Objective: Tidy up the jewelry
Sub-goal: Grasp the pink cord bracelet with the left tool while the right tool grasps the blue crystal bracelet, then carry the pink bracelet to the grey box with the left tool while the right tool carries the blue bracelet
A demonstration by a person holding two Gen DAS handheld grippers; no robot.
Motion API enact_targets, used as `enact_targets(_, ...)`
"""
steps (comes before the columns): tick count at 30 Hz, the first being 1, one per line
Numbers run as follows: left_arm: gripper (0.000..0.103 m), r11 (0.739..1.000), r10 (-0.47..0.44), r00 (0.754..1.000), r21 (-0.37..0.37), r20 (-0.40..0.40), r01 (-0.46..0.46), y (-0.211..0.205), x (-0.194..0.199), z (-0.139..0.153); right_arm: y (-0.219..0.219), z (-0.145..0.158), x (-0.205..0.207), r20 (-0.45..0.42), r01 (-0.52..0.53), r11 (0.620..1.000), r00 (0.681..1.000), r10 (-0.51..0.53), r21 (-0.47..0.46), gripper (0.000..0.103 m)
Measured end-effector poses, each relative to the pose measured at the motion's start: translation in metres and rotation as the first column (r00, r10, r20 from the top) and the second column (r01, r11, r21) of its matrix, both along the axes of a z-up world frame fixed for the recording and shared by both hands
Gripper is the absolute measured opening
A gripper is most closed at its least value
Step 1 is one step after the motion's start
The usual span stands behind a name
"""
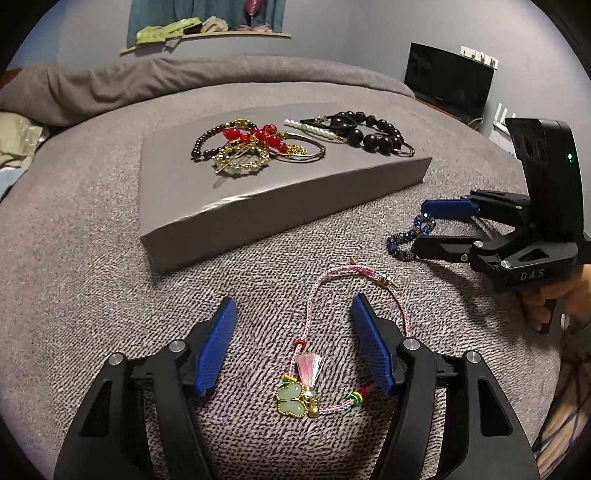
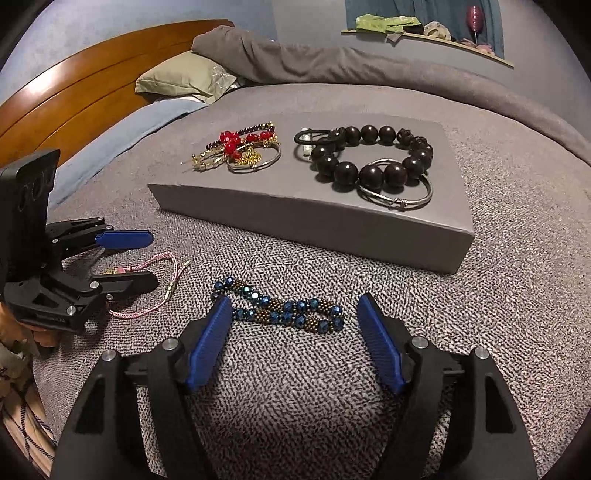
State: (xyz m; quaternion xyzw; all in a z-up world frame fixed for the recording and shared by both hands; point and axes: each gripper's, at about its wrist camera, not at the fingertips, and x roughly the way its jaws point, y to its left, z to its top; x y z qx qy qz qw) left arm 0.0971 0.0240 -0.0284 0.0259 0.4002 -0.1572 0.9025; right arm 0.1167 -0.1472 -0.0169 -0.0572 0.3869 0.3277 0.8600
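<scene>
A pink cord bracelet with a green butterfly charm lies on the grey bedspread between the fingers of my open left gripper. It also shows in the right wrist view. A blue and bronze beaded bracelet lies just ahead of my open right gripper; it also shows in the left wrist view. A flat grey box carries a red and gold pile of bracelets and a black bead pile.
A grey blanket roll and a green pillow lie at the bed's far side, by a wooden headboard. A dark screen stands at the right wall. A shelf hangs behind.
</scene>
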Motion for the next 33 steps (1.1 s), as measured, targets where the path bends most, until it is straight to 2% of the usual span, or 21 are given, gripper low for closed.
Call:
enact_targets(1, 0.065, 1.0, 0.0, 1.0, 0.006, 0.001, 0.0, -0.001, 0.0, -0.001, 0.001, 0.0, 0.0, 0.002, -0.001, 1.0, 1.0, 0.001, -0.005, 0.072)
enact_targets(3, 0.056, 1.0, -0.004, 1.0, 0.026, 0.009, 0.004, -0.005, 0.0, -0.001, 0.002, 0.0, 0.0, 0.006, -0.003, 1.0, 1.0, 0.003, -0.01, 0.07)
enact_targets(5, 0.047, 0.999, -0.008, 1.0, 0.036, 0.013, 0.007, -0.008, -0.001, -0.001, 0.004, 0.0, -0.001, 0.009, -0.011, 1.0, 1.0, 0.011, -0.01, 0.062)
enact_targets(8, 0.03, 0.999, -0.027, 1.0, 0.043, 0.015, 0.027, -0.014, -0.001, -0.001, 0.003, 0.0, -0.002, 0.01, -0.015, 1.0, 1.0, 0.015, -0.008, 0.044)
enact_targets(9, 0.024, 0.998, -0.034, 0.999, 0.045, 0.015, 0.033, -0.016, -0.001, -0.002, 0.004, -0.001, -0.001, 0.008, -0.02, 1.0, 1.0, 0.02, -0.005, 0.032)
enact_targets(13, 0.011, 0.997, -0.052, 0.998, 0.05, 0.023, 0.05, -0.022, -0.004, -0.001, 0.009, 0.0, -0.004, 0.012, -0.051, 0.999, 0.999, 0.051, -0.004, 0.016)
enact_targets(14, 0.007, 0.997, -0.051, 0.998, 0.052, 0.028, 0.049, -0.022, -0.004, 0.0, 0.01, 0.0, -0.006, 0.016, -0.057, 0.998, 0.998, 0.057, -0.004, 0.007)
enact_targets(23, 0.005, 0.998, -0.065, 0.992, 0.025, 0.112, 0.063, -0.025, -0.016, 0.026, 0.009, 0.006, -0.01, 0.048, -0.061, 0.998, 0.997, 0.061, 0.002, 0.007)
enact_targets(33, 0.005, 0.997, -0.077, 0.985, 0.003, 0.152, 0.077, -0.028, -0.024, 0.042, 0.013, 0.019, -0.017, 0.081, -0.075, 0.997, 0.994, 0.073, 0.024, 0.007)
